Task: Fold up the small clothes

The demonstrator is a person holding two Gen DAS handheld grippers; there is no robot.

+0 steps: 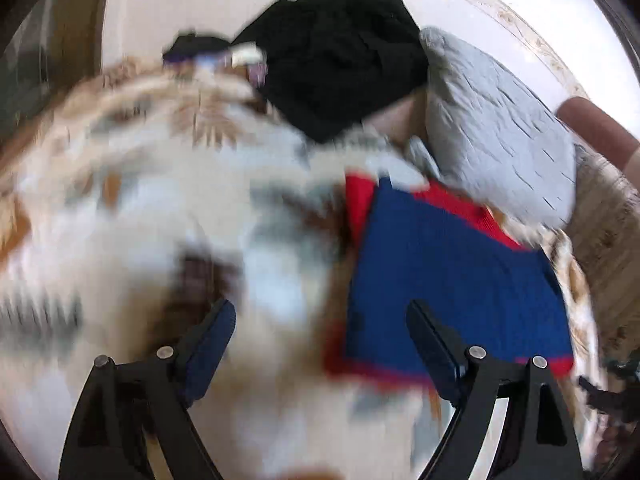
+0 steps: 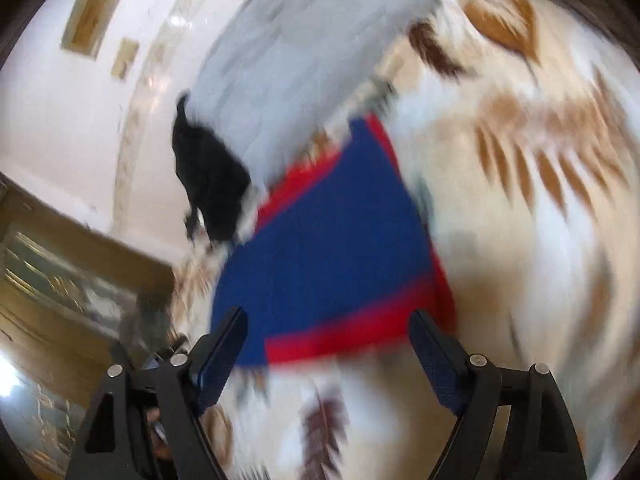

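Note:
A small blue garment with red trim (image 1: 452, 280) lies folded flat on a patterned bedspread (image 1: 160, 208); it also shows in the right wrist view (image 2: 332, 248). My left gripper (image 1: 320, 316) is open and empty, above the bedspread just left of the garment. My right gripper (image 2: 326, 324) is open and empty, hovering over the garment's near red edge. Both views are motion-blurred.
A black garment (image 1: 340, 60) lies heaped at the back of the bed, also in the right wrist view (image 2: 212, 184). A grey pillow (image 1: 496, 128) lies beside it, also in the right wrist view (image 2: 288, 60). A white wall (image 2: 60, 120) and wooden furniture (image 2: 80, 280) stand beyond.

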